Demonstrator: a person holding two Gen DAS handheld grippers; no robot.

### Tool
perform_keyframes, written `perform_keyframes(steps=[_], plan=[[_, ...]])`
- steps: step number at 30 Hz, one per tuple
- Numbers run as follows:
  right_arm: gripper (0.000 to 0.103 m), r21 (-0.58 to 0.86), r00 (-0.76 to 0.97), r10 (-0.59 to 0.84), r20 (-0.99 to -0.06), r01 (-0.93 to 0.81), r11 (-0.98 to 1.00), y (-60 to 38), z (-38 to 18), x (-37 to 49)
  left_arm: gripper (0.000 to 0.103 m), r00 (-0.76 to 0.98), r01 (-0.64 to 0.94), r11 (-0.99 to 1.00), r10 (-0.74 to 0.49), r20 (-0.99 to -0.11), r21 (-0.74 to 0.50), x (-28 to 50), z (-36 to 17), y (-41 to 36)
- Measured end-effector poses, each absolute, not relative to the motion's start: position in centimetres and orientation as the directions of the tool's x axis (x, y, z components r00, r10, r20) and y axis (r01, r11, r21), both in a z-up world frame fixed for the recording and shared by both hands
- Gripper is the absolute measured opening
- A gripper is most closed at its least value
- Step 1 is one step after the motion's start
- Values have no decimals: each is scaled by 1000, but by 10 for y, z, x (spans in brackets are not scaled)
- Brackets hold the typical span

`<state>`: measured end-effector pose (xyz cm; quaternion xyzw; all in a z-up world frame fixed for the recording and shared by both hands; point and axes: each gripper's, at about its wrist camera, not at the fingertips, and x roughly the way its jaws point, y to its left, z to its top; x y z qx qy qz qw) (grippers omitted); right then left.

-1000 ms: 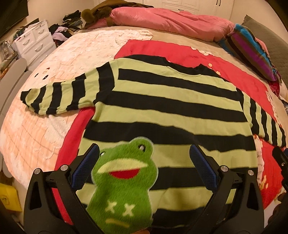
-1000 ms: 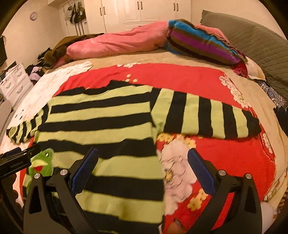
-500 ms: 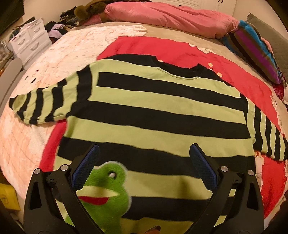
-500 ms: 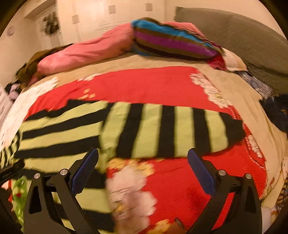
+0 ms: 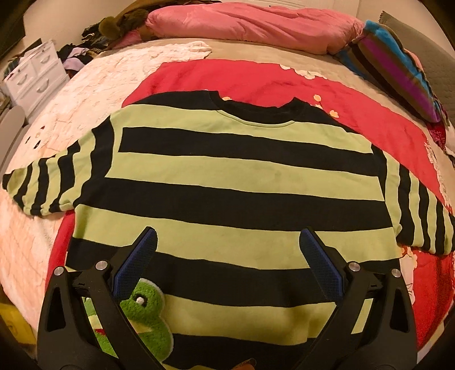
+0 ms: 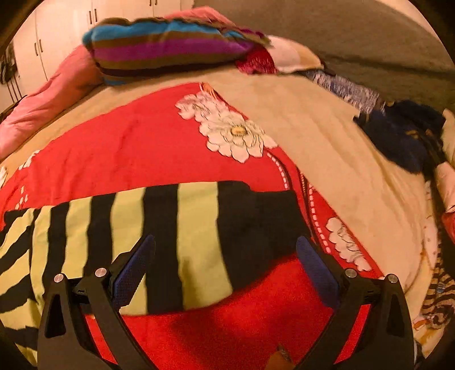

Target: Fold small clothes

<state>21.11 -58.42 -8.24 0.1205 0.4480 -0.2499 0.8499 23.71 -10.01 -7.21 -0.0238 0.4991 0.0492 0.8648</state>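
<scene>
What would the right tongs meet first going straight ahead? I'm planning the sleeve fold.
Probably the sweater's striped sleeve, near its black cuff: it lies flat on the red blanket between the open right tongs. Depth is unclear.

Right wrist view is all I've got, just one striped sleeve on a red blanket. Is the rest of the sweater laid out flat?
Observer: Yes. In the left wrist view the striped sweater lies spread open, both sleeves out to the sides.
Operator: Anything on its front?
Observer: A fuzzy green frog patch near the hem, beside the left tongs.
Operator: Are those tongs gripping cloth?
Observer: No, they are open above the sweater.
Operator: What's past the collar?
Observer: A pink comforter bunched along the far edge of the bed.
</scene>
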Motion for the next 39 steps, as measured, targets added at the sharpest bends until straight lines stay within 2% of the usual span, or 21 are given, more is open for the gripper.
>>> perform_keyframes(steps=[7, 12, 14, 16, 17, 19, 20, 25, 32, 39], plan=[[99, -40, 422, -311, -852, 539, 841, -597, -109, 226, 94, 495, -101, 995, 65, -866, 17, 240, -79, -101], [99, -34, 446, -300, -843, 513, 858, -592, -109, 232, 94, 492, -103, 994, 70, -868, 22, 243, -84, -98], [94, -23, 465, -288, -837, 496, 868, -589, -107, 234, 94, 492, -104, 994, 70, -868, 21, 244, -86, -96], [49, -14, 478, -277, -833, 482, 876, -586, -105, 237, 94, 489, -107, 994, 72, -869, 22, 245, -89, -94], [43, -6, 483, -266, -834, 475, 880, -585, -105, 238, 94, 486, -109, 994, 73, -871, 22, 246, -91, -93], [12, 45, 509, -209, -835, 442, 896, -585, -103, 239, 94, 481, -113, 993, 70, -874, 18, 247, -94, -91], [3, 73, 525, -178, -832, 422, 903, -584, -101, 239, 94, 481, -114, 993, 70, -874, 17, 247, -95, -90], [3, 116, 606, -142, -783, 366, 923, -569, -79, 234, 94, 477, -119, 993, 72, -876, 17, 247, -100, -85], [3, 297, 694, 57, -718, 231, 926, -528, -47, 237, 94, 479, -125, 992, 74, -874, 16, 248, -102, -80], [3, 394, 700, 279, -658, 3, 919, -440, -16, 256, 94, 484, -131, 991, 72, -872, 9, 248, -103, -73]])
